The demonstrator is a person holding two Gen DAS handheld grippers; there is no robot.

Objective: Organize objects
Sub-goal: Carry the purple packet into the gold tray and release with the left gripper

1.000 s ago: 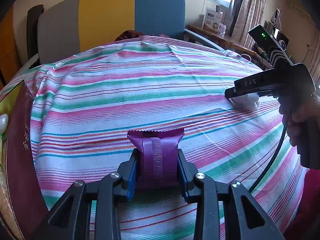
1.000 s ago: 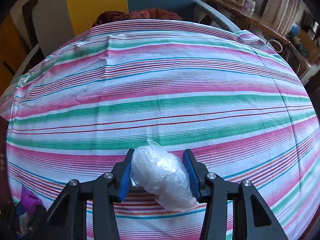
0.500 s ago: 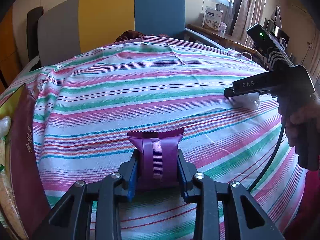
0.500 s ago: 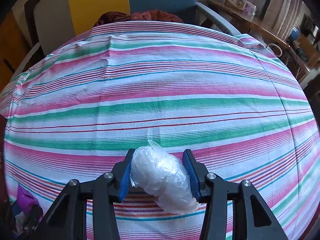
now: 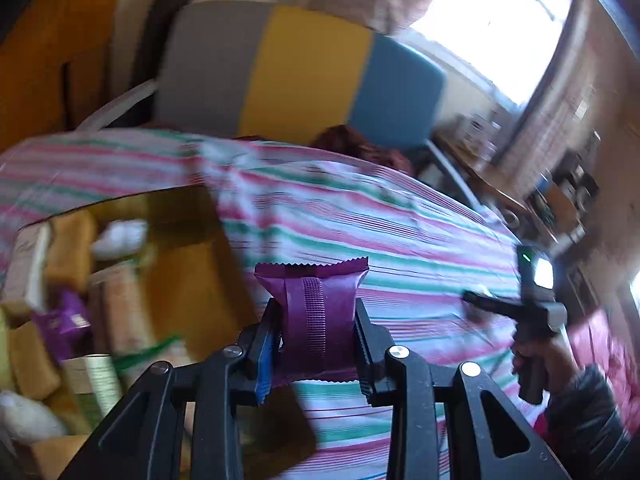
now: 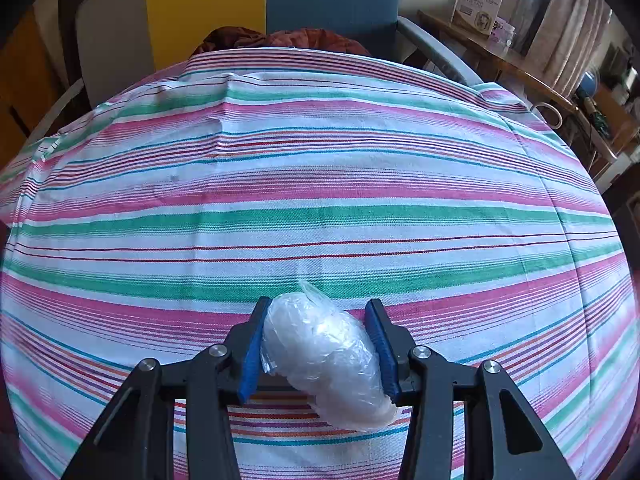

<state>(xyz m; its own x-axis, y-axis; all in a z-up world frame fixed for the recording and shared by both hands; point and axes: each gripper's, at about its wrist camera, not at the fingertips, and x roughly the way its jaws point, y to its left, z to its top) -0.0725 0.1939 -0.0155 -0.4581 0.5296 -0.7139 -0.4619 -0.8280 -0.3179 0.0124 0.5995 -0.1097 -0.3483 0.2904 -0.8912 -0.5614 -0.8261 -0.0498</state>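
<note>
- The left gripper [image 5: 316, 340] is clamped on a purple packet [image 5: 316, 320]; both pads press its sides and the packet stands upright between them, off the cloth.
- Beyond it, to the left in the left wrist view, lies an open box [image 5: 188, 280] already holding several things: wrapped snacks, another purple packet [image 5: 60, 320], a white bundle [image 5: 118, 234]. The picture is blurred, so the contents cannot be told more exactly.
- Judgement: much of the sorting looks done, since the box is well filled and the striped cloth [image 6: 320, 184] shows nothing loose on it apart from what the grippers hold.
- The right gripper [image 6: 320, 344] is closed on a clear plastic bundle [image 6: 324, 356], which lies slantwise between the blue pads [image 6: 250, 356] and sticks out below them, low over the cloth; whether it touches the cloth cannot be told.
- Left to do, as I judge it: drop the purple packet in the box, then bring the plastic bundle over and put it in as well.
- The packet is near the box but not yet over its opening.
</note>
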